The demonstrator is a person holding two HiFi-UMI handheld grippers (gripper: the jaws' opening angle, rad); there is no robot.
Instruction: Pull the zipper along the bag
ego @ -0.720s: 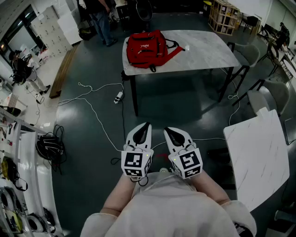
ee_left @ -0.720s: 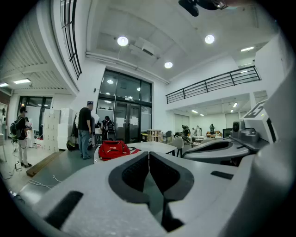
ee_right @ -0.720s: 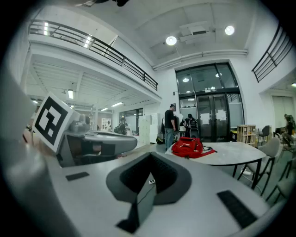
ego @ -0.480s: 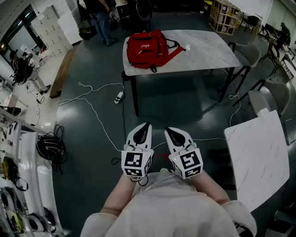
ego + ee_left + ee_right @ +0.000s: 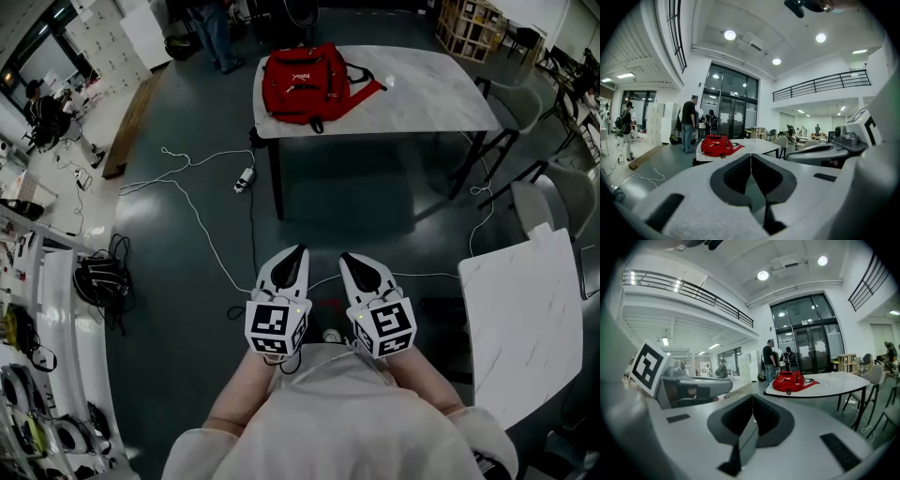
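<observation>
A red backpack point(image 5: 307, 81) lies on the left end of a white marble-look table point(image 5: 422, 98) far ahead; it also shows small in the left gripper view point(image 5: 717, 145) and the right gripper view point(image 5: 789, 380). Both grippers are held close to the person's body, well short of the table. My left gripper point(image 5: 298, 252) is shut, jaws touching, nothing between them. My right gripper point(image 5: 346, 257) is likewise shut and empty. In each gripper view the dark pads point(image 5: 751, 176) point(image 5: 752, 420) meet along a thin seam.
A white cable and power strip point(image 5: 242, 178) trail across the dark floor left of the table. A second white table point(image 5: 525, 319) stands at the right, chairs point(image 5: 536, 202) beyond it. People stand at the far left and behind the table. Coiled cables point(image 5: 94, 286) lie left.
The table and backpack have shifted slightly up and right in the head view as the person moves. Both grippers keep their place by the body and stay shut.
</observation>
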